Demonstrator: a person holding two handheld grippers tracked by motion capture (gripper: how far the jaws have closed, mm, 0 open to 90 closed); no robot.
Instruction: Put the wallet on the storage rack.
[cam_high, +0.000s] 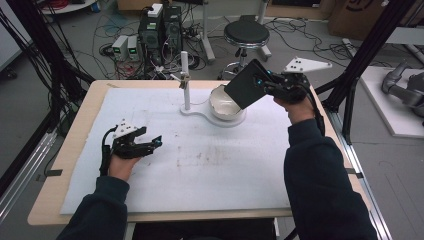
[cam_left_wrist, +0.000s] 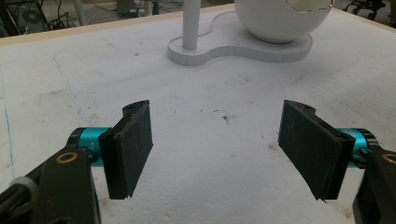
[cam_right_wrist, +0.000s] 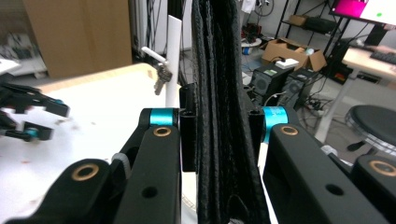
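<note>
While our right gripper (cam_high: 263, 81) pinches the flat black leather wallet (cam_high: 245, 85) edge-on above the white round ceramic bowl (cam_high: 223, 106), the wallet hangs tilted at the bowl's two o'clock. Our left gripper (cam_high: 150, 141) rests at eight o'clock on the white foam mat (cam_high: 210, 165), jaws spread with nothing between them.

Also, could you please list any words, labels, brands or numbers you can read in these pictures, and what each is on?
None can be read.
Flat black wallet held in the right gripper: no legible marking.
Brown cardboard box behind the table: dark print, cropped and too blurred to read.
Round white bowl: plain.
</note>
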